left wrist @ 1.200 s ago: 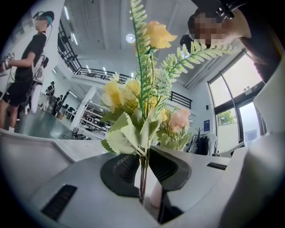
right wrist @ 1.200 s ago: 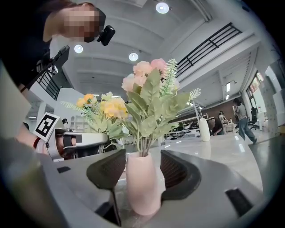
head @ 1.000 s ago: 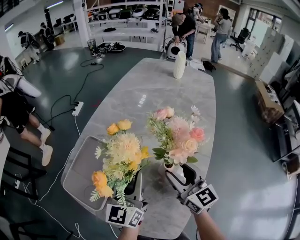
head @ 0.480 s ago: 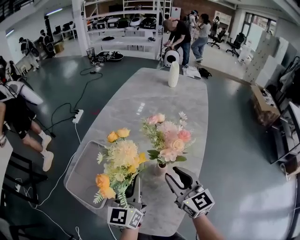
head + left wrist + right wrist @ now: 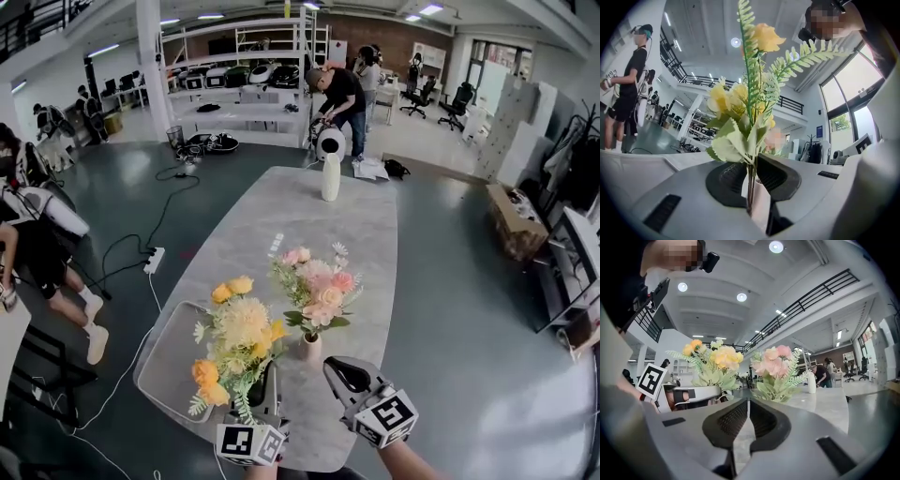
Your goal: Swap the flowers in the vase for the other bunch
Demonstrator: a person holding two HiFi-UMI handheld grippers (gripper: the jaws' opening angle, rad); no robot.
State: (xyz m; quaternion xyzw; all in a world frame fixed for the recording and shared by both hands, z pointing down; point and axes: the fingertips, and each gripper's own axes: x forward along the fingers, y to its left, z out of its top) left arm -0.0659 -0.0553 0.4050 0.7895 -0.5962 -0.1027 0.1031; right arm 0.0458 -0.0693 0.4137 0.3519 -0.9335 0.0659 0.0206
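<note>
Stems of the yellow bunch (image 5: 236, 333) sit pinched in the left gripper (image 5: 265, 382), which holds them upright just left of the vase (image 5: 309, 349), ready for the swap. The pink flowers (image 5: 314, 289) still fill the vase. The right gripper (image 5: 342, 373), just right of the vase, is closed on nothing; a second ago its jaws stood wide open at the vase.

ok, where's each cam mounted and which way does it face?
Head view: on the person's head, facing forward and steeply down at the table; left tool, right tool and a forearm show at the bottom.
Left gripper view: on the left tool, level along its jaws, shut on the yellow bunch.
Right gripper view: on the right tool, level along its shut, empty jaws toward the pink bunch.
Shared: head and right gripper views show both bunches and the left tool.
</note>
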